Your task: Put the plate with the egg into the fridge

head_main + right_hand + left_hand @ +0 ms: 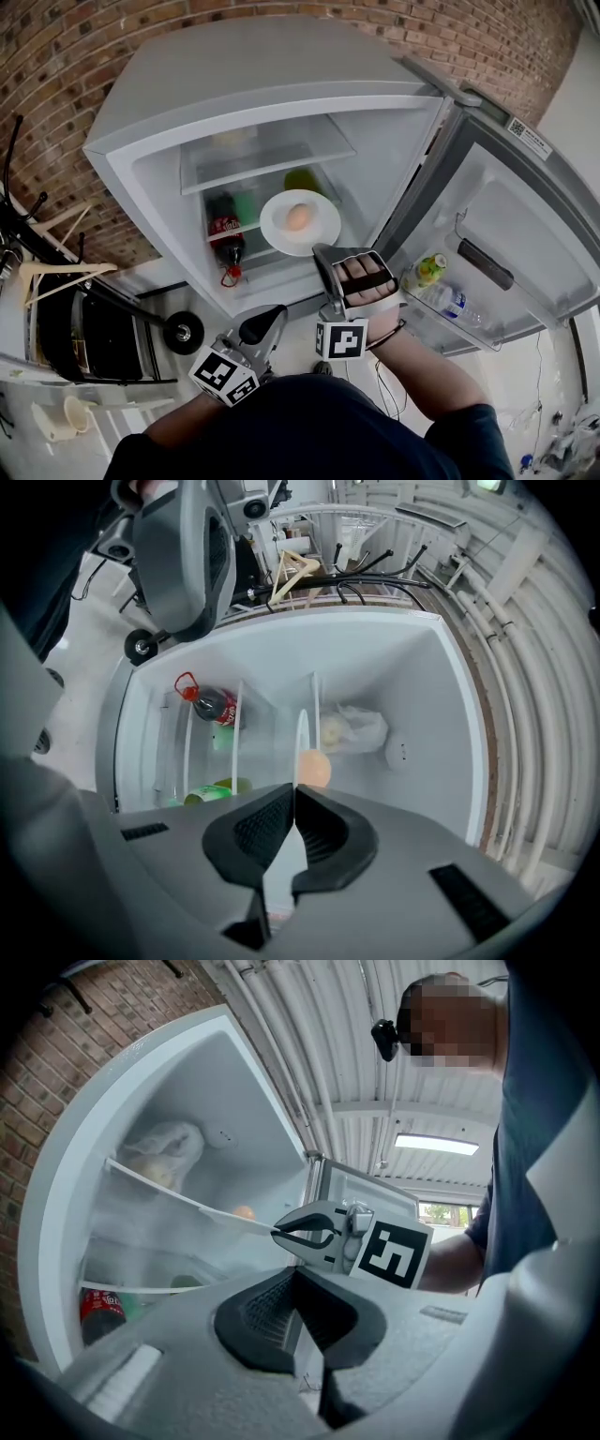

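Left gripper is closed on nothing, parked low. Round white plate with brown egg is held level at the mouth of the open grey fridge, rim pinched by right gripper. Insertion is under way; plate should be pushed in level, then released.

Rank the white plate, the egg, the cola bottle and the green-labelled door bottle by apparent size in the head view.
1. white plate
2. cola bottle
3. green-labelled door bottle
4. egg
The last two look nearly alike, so their order is unsure. Their distances from the camera differ too.
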{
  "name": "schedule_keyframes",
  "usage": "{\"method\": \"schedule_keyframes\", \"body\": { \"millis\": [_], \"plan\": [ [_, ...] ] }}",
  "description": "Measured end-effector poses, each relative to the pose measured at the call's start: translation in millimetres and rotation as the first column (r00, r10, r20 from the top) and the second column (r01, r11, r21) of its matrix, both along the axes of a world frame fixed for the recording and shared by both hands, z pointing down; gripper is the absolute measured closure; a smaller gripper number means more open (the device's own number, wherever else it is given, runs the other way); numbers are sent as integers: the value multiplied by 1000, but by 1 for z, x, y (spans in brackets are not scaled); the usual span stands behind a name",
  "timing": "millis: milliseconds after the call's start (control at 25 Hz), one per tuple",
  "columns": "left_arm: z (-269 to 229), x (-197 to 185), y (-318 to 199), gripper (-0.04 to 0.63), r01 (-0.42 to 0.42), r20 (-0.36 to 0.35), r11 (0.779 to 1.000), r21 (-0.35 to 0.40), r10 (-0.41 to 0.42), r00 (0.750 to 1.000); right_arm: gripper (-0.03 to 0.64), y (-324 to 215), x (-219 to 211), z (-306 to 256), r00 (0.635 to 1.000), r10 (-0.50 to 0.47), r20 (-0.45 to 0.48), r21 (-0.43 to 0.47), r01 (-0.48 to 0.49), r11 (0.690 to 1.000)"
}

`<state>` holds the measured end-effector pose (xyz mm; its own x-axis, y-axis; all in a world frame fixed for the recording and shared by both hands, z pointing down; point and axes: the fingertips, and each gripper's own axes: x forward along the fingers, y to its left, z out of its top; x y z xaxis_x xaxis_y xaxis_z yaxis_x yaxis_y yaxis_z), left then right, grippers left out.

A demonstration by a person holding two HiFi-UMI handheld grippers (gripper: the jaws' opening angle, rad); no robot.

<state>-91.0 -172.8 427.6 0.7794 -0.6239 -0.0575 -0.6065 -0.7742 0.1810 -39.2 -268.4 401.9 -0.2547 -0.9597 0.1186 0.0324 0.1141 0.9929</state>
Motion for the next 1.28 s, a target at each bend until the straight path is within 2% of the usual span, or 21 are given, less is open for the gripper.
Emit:
{"method": "schedule_keyframes", "body": {
  "millis": [600, 1280],
  "plan": [
    [-2, 5, -15, 591, 16, -5, 1000, 0, -16, 1000, 600, -43, 12, -36, 1000, 27, 7, 68, -27, 997],
    [4, 0, -31, 591, 26, -6, 1000, -15, -26, 1000, 600, -112, 20, -41, 995, 103, -3, 40, -103, 994]
  ]
}}
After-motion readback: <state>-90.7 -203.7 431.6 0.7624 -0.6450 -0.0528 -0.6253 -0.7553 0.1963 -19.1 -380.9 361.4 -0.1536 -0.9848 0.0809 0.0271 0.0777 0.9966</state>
